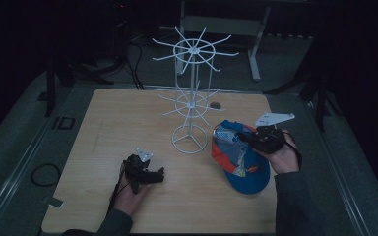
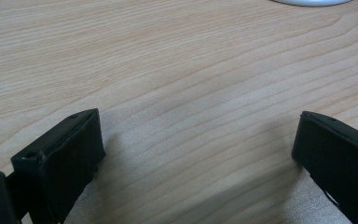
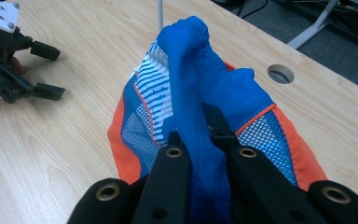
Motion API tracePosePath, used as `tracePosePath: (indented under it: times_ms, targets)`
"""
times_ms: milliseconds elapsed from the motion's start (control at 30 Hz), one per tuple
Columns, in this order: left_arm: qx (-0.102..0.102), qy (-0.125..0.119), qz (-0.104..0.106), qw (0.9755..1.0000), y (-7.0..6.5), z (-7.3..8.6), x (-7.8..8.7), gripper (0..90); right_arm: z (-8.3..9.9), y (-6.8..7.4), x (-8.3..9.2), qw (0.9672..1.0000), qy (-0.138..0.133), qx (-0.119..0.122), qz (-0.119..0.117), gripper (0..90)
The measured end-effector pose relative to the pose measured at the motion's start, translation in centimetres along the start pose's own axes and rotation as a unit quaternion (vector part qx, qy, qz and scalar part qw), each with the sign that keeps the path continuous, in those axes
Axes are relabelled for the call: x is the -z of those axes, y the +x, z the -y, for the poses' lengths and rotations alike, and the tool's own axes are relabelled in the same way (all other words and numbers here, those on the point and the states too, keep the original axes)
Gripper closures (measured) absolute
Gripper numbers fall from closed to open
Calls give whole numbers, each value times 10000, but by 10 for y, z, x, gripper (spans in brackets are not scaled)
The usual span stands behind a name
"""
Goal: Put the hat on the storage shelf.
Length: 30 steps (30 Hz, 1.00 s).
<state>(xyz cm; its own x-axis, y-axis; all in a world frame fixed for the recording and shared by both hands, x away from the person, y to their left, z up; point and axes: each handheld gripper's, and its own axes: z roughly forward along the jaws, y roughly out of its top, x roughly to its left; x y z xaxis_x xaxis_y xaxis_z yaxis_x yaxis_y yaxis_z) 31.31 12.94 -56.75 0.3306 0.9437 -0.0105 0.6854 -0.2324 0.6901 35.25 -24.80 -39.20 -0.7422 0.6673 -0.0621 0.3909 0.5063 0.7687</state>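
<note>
Right claw (image 3: 193,135) pinches the cap (image 1: 241,157) by a fabric fold, just beside the rack (image 1: 192,93). Left claw (image 2: 196,154) rests wide on the desk (image 1: 103,123). Risk: thin fold may slip, dropping the cap.

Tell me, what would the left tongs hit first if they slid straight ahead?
Probably the rack's white base; the bare table lies between it and the open left tongs.

I saw a light wooden table (image 1: 103,123) with a round cable hole (image 1: 215,105) near its far edge. A white wire rack (image 1: 191,98) stood on it by its ring base, near the middle. A blue and orange cap (image 1: 241,162) lay partly on the wood, just right of the rack.
</note>
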Motion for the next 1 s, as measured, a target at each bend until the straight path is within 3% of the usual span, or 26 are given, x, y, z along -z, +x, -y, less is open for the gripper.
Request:
tracePosePath:
  times_ms: [1000]
  targets:
    - [-14, 0, -4, 10000, 0, 0, 0, 24, -12, -5, 42, 9983, -482, 52, 320, 887]
